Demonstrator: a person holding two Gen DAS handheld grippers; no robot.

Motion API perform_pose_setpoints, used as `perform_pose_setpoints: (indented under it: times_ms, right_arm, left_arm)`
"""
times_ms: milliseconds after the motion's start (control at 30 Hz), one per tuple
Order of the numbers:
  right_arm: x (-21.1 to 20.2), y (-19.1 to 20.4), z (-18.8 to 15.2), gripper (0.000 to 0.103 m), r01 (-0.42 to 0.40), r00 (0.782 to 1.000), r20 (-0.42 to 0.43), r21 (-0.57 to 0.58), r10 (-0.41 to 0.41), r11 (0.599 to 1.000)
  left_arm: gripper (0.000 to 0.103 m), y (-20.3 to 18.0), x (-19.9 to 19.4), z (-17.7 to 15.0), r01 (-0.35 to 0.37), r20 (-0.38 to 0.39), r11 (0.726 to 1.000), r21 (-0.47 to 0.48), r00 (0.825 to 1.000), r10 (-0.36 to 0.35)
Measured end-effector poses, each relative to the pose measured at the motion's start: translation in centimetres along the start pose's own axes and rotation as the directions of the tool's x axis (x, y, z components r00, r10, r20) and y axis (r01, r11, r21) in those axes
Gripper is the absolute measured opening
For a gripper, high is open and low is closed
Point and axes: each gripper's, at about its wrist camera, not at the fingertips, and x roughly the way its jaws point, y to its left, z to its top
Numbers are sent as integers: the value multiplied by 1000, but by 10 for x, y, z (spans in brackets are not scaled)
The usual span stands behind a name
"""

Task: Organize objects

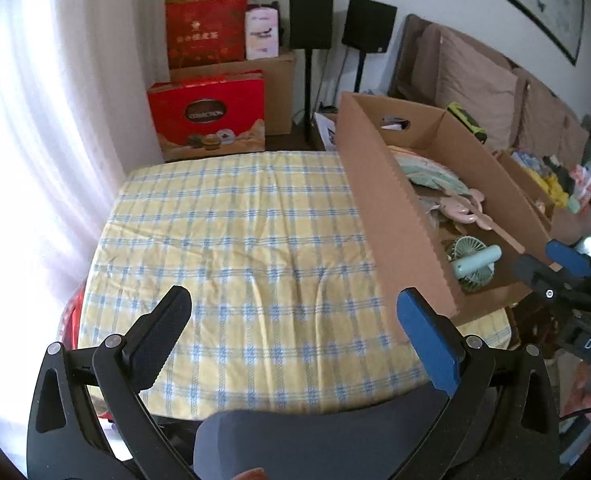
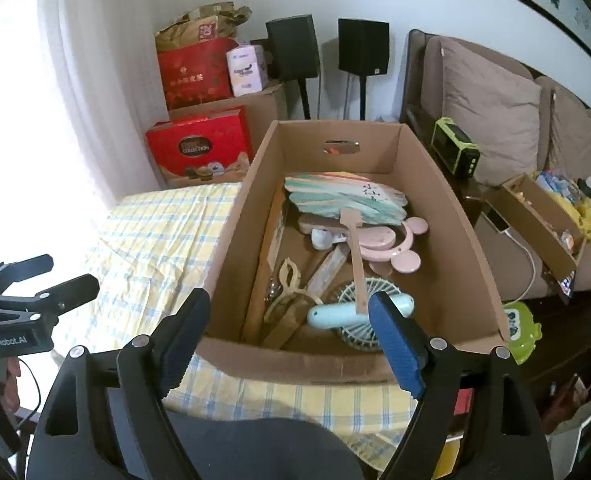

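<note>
Hovering with its jaws spread and nothing between them, the right gripper [image 2: 293, 334] hangs just before the near wall of the cardboard box [image 2: 295, 364], which stands on the checked tablecloth [image 2: 155, 240]; the left gripper [image 1: 295, 334], likewise released and empty, is over bare cloth to the box's left. Nearest inside the box lies a mint handheld fan [image 2: 355, 314], likely light, hard plastic with a fragile grille, best taken by its smooth handle. Beyond it lie a paper hand fan [image 2: 343, 196] with a thin wooden stick, flimsy and easily creased, and a pink neck fan [image 2: 391, 244]. Only the right wrist view shows the box's full contents; the left wrist view shows mostly the box's side wall and the open cloth beside it
</note>
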Motion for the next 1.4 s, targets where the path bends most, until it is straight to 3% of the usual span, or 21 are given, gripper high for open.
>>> perform_pose_setpoints:
  times_ms: [233,400,467,700,1400]
  right_arm:
    - [-16,13,-15,87,23,999,26,-30,-22,999]
    - [-22,17,-26,94,25,999,30,-28,-24,999]
    - [-24,18,-33,103,25,999,25,-21,-24,999]
    - [-27,22,-46,102,30,999,13,-8,-30,1000]
    - [-40,29,-53,102,35,999,32,-5,-35,999]
  left_arm:
    - [103,13,-24,-21,7,54,999,-50,999,-4]
    - [103,17,-31,-35,3,51,998,-70,999,0]
    - [103,17,-31,-42,-14,47,998,-62,999,17]
    - [103,16,-28,-57,-8,23,997,-72,1000,9]
    - [103,6,-50,-64,-43,74,998,-40,996,46]
